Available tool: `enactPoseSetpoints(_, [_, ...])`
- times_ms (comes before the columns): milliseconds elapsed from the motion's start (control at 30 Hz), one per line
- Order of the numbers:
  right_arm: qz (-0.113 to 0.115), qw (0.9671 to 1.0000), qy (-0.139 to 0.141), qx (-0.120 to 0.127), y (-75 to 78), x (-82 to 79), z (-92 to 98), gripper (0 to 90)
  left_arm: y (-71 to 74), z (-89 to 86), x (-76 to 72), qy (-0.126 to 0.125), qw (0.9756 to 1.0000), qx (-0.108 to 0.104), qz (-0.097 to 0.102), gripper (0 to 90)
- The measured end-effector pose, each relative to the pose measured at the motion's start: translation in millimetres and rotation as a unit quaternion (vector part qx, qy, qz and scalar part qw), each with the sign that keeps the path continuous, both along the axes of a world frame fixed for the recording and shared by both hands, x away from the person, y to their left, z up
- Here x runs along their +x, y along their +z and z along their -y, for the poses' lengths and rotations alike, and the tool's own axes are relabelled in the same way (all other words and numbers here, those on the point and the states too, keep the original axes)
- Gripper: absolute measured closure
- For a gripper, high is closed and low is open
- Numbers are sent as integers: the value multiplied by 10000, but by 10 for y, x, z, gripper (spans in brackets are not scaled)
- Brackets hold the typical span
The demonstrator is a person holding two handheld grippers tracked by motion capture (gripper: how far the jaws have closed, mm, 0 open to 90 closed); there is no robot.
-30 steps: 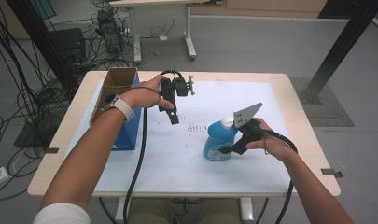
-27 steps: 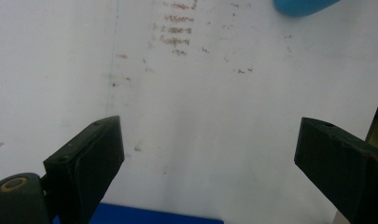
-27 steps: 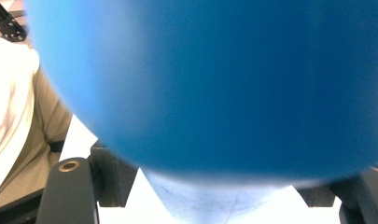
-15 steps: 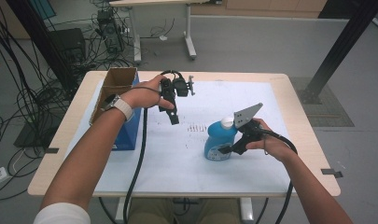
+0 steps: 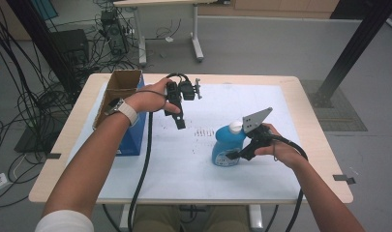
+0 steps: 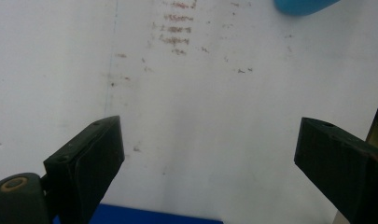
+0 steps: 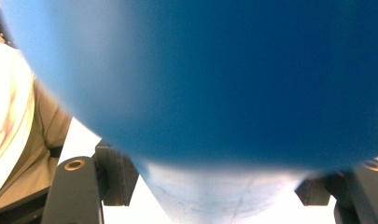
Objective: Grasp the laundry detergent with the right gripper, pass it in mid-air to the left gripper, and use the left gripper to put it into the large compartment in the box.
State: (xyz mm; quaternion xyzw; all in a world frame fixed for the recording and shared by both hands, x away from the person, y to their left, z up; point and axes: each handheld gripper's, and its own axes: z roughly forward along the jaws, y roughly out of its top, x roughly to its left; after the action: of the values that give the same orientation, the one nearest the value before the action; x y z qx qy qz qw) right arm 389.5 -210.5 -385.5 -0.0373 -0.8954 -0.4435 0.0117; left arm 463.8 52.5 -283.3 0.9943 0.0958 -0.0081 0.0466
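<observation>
Table [image 5: 309, 96] with a pale wood rim, most of its top covered by a white sheet [image 5: 184, 164]. Faint reddish-brown marks [image 5: 203, 131] printed near the sheet's middle, seen also in the left gripper view [image 6: 177, 28].

Blue box [image 5: 130, 140] at the left edge of the sheet, with an open brown cardboard box [image 5: 117, 92] sitting on or just behind it; can't tell which.

Blue bottle [image 5: 227, 145] with a white cap stands upright on the sheet, right of centre, near the printed marks. In the right gripper view the bottle [image 7: 214, 79] is very close and blurred, sitting between the two black jaws.

Right gripper [image 5: 234, 155] held by the right hand [image 5: 276, 145], jaws at the bottle's lower body from the right side. Jaws have just been closing, bottle between them. Whether the pads already press on it can't be told, contact points hidden by the bottle.

Left gripper [image 5: 179, 122] held by the left hand [image 5: 147, 99] above the sheet, pointing down, well apart from the bottle. In its own view the jaws stand wide apart, nothing between them, bare sheet below.
</observation>
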Motion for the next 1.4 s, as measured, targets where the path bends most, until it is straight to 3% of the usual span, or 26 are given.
enactPoseSetpoints(1400, [-40, 9999, 45, 158, -69, 18, -12, 357, -31, -7, 7, 1, 10000, -1, -20, 88])
